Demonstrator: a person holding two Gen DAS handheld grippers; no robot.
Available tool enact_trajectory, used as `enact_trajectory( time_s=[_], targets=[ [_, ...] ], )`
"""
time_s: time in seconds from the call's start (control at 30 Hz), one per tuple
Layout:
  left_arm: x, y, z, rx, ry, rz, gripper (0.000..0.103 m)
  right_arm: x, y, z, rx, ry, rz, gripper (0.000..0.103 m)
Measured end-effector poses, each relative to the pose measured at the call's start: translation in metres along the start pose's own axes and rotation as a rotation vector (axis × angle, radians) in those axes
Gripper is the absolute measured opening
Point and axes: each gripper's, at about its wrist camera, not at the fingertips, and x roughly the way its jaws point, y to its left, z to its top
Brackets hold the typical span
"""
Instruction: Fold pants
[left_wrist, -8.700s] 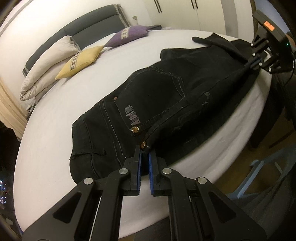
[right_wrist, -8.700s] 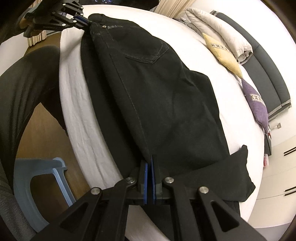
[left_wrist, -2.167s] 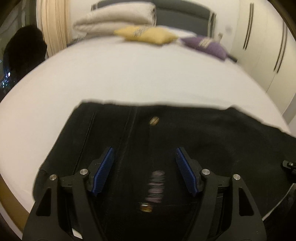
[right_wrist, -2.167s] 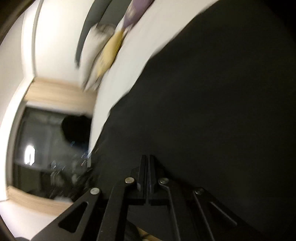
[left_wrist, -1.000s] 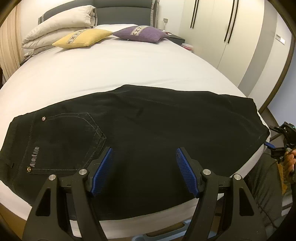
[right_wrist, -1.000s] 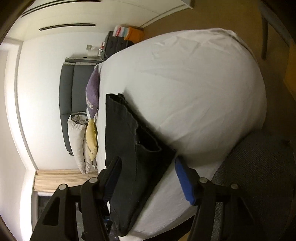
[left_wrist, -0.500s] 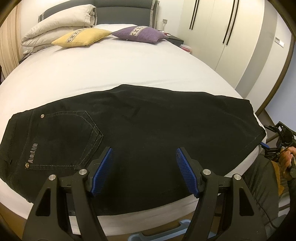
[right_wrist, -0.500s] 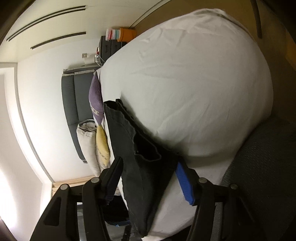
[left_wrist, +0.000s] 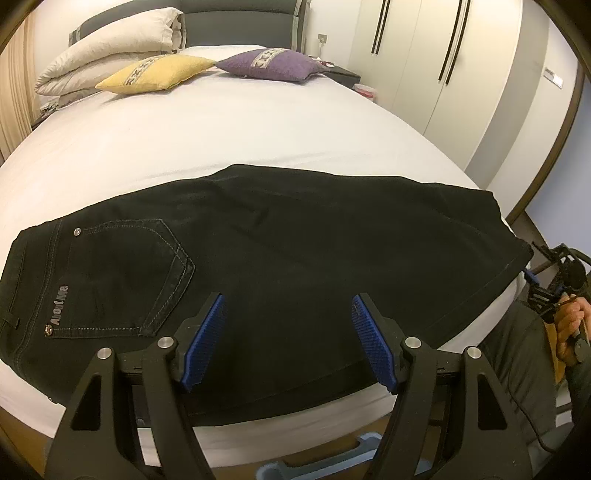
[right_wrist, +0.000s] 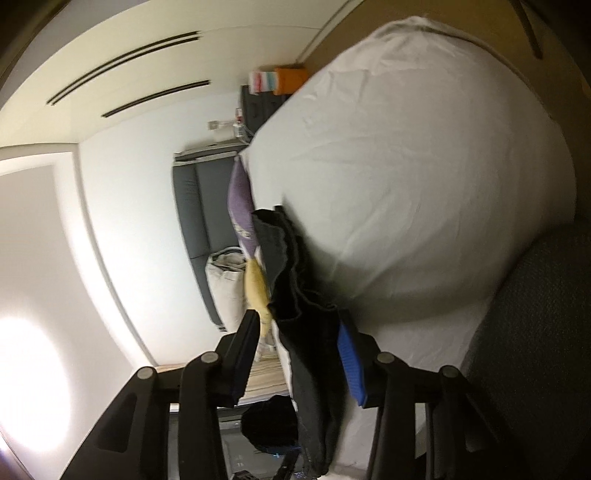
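At the bottom of the left wrist view, the left gripper (left_wrist: 288, 339) hangs with its blue fingers (left_wrist: 205, 341) spread wide and nothing between them. Just beyond, the black pants (left_wrist: 295, 258) lie folded lengthwise across the near edge of the bed (left_wrist: 258, 129), waistband at the left, hems at the right. There the right gripper (right_wrist: 299, 354) has just been closing around the hem; the blurred frame suggests its fingers are not yet pressing on it. Denim like this should be heavy, limp and grippy, best taken at the thick hem or waistband. Farther up, cushions (left_wrist: 159, 72) rest by the headboard.
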Motion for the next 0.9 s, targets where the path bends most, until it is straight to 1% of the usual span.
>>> enact_trajectory(
  time_s=[0.07,0.23,0.3,0.4,0.57,0.63,0.7,0.73,0.8,0.9],
  targets=[
    [0.002,0.000,-0.001,-0.002,0.005,-0.003,0.069,0.003,0.002,-0.001,-0.007,-0.007,0.044,0.046],
    [0.005,-0.003,-0.002,0.007,0.015,-0.010,0.069,0.015,0.013,0.000,-0.063,-0.010,0.095,0.046],
    [0.007,-0.003,-0.003,0.008,0.020,-0.012,0.069,0.020,0.018,0.002,-0.095,-0.004,0.075,0.046],
    [0.010,-0.003,-0.003,0.011,0.026,-0.016,0.069,0.028,0.019,0.006,-0.135,0.007,-0.010,0.046],
    [0.012,-0.004,-0.003,0.020,0.030,-0.021,0.069,0.027,0.008,0.013,-0.068,-0.025,0.008,0.045],
    [0.014,-0.006,-0.003,0.021,0.033,-0.021,0.069,0.030,0.010,0.015,-0.074,-0.021,-0.004,0.028],
    [0.016,-0.008,-0.002,0.022,0.036,-0.025,0.069,0.033,0.014,0.016,-0.092,-0.009,-0.029,0.023],
    [0.017,-0.009,-0.002,0.024,0.038,-0.027,0.069,0.035,0.016,0.017,-0.105,-0.008,-0.047,0.018],
    [0.018,-0.013,-0.001,0.033,0.039,-0.031,0.069,0.037,0.018,0.018,-0.113,-0.009,-0.063,0.015],
    [0.021,-0.020,0.002,0.046,0.041,-0.039,0.069,0.035,0.023,0.017,-0.146,-0.020,-0.112,0.013]
  ],
)
